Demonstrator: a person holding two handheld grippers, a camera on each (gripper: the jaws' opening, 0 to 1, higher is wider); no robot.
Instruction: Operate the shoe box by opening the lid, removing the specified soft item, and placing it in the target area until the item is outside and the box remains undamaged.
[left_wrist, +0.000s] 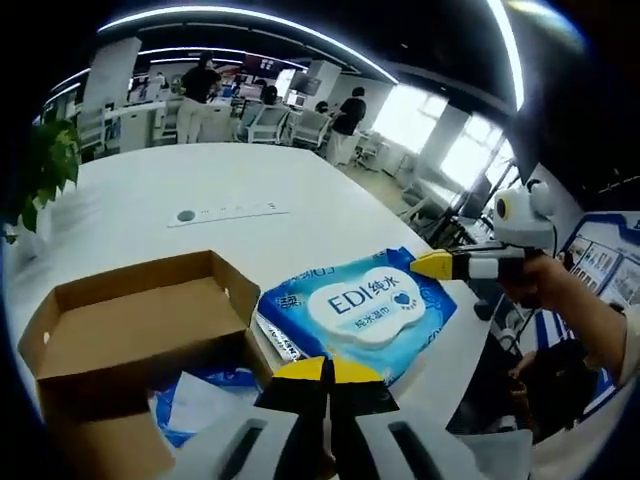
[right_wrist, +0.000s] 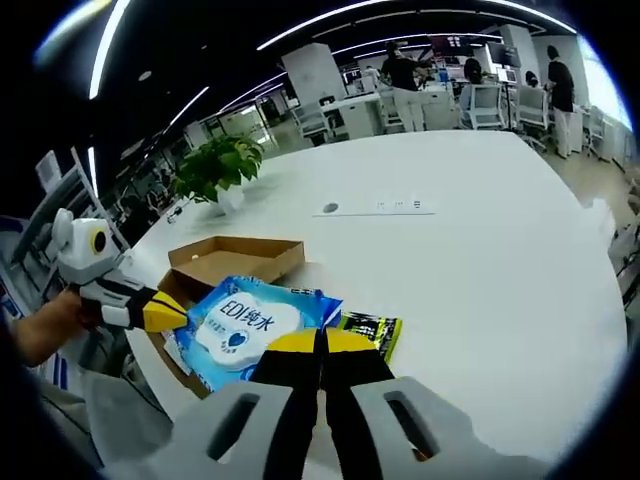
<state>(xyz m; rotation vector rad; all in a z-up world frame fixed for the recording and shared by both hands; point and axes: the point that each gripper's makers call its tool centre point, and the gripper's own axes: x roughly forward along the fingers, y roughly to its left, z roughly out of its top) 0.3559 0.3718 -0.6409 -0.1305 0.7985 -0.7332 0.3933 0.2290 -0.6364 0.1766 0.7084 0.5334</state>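
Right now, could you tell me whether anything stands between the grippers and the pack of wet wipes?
Nothing visible does. The wet wipes pack lies on the white table beside the open cardboard box, just beyond the left gripper, whose jaws are closed. The right gripper is at its far corner, jaws closed too.

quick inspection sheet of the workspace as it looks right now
surface: white table, large, mostly bare
job's things: cardboard shoe box open, lid flap up; blue wet wipes pack lying on the table beside the box, outside it; more blue packaging in the box
clutter: small dark packet with yellow print next to the wipes pack; flush grey panel set in the table
grippers: left gripper and right gripper both shut, holding nothing
cables: nothing seen
surroundings: potted plant at the table edge; office desks, chairs, people standing in the background
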